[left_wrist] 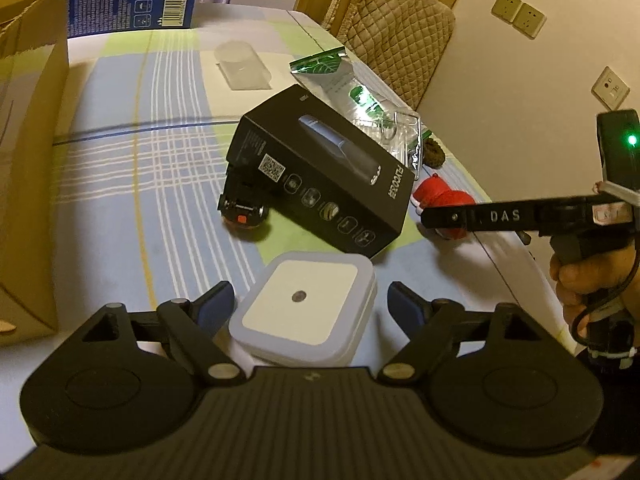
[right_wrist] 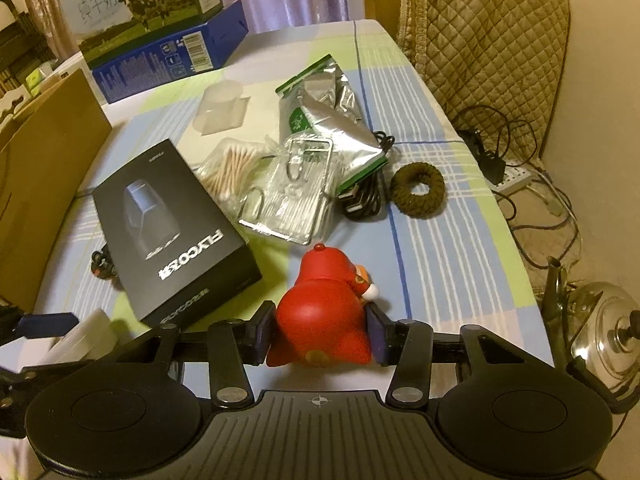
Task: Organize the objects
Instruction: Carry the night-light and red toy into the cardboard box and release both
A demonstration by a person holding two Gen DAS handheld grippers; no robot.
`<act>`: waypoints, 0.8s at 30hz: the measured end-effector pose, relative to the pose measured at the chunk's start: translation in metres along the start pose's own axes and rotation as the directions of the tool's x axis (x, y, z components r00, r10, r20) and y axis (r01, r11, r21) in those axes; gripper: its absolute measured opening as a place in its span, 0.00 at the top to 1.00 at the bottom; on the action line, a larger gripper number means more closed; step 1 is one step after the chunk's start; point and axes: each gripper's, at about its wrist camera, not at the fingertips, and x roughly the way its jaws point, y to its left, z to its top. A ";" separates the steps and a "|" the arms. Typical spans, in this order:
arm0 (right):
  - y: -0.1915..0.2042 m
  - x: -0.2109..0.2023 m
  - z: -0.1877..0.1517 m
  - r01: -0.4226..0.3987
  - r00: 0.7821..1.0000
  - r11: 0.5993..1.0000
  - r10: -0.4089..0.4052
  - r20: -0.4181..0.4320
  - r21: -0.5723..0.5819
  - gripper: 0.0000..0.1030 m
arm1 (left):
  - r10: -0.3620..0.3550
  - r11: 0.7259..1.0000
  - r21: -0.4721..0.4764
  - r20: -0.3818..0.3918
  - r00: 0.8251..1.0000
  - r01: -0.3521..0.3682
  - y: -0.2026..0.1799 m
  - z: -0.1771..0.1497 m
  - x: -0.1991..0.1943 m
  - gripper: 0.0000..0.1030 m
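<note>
Red toy (right_wrist: pixel 320 312) sits right between the fingers of the right gripper (right_wrist: pixel 320 330), low on the striped table (right_wrist: pixel 440 240); both blue pads look pressed on its sides, so this gripper seems shut on it, though I can't tell if the toy is off the cloth; its round top points away from the camera, toward the clear plastic pack (right_wrist: pixel 296 196). White square light (left_wrist: pixel 302 312) lies flat between the fingers of the left gripper (left_wrist: pixel 310 306); those fingers are wide open, with a gap on each side, so they hold nothing; its flat face looks up and its sides line up with the pads, so my guess is a straight squeeze would catch it. Black box (left_wrist: pixel 320 172) lies just past the light, long side slanting across the table; cardboard box (left_wrist: pixel 28 160) stands on the far left, nearer the left gripper, and may be where things go.
</note>
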 end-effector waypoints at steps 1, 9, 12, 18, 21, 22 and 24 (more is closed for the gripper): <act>0.002 -0.001 -0.002 -0.004 1.000 1.000 0.004 -0.004 0.002 0.57 | -0.009 1.000 -0.003 -0.007 1.000 0.009 0.001 0.001 0.001 0.22; 0.016 -0.013 -0.020 -0.025 0.999 0.999 0.025 -0.023 0.032 0.57 | -0.022 1.000 0.012 -0.048 0.999 0.023 -0.001 -0.004 0.002 0.37; 0.019 -0.016 -0.026 -0.024 0.999 0.999 0.025 -0.027 0.039 0.57 | -0.023 1.000 0.012 -0.058 0.998 0.023 -0.004 -0.009 -0.002 0.41; 0.019 -0.019 -0.028 -0.027 0.999 0.999 0.028 -0.028 0.040 0.57 | -0.029 0.998 -0.054 -0.055 0.998 0.026 0.000 -0.012 -0.002 0.34; 0.020 -0.020 -0.029 -0.026 0.999 0.999 0.027 -0.026 0.038 0.57 | -0.034 0.996 -0.081 -0.048 0.998 0.030 0.001 -0.007 0.000 0.33; 0.020 -0.020 -0.029 -0.027 0.999 0.999 0.028 -0.027 0.036 0.57 | -0.035 0.996 -0.082 -0.046 0.998 0.031 0.000 -0.006 0.001 0.33; 0.021 -0.022 -0.030 -0.029 0.999 0.999 0.030 -0.026 0.031 0.57 | -0.028 0.997 -0.076 -0.054 0.998 0.024 -0.001 -0.004 0.005 0.35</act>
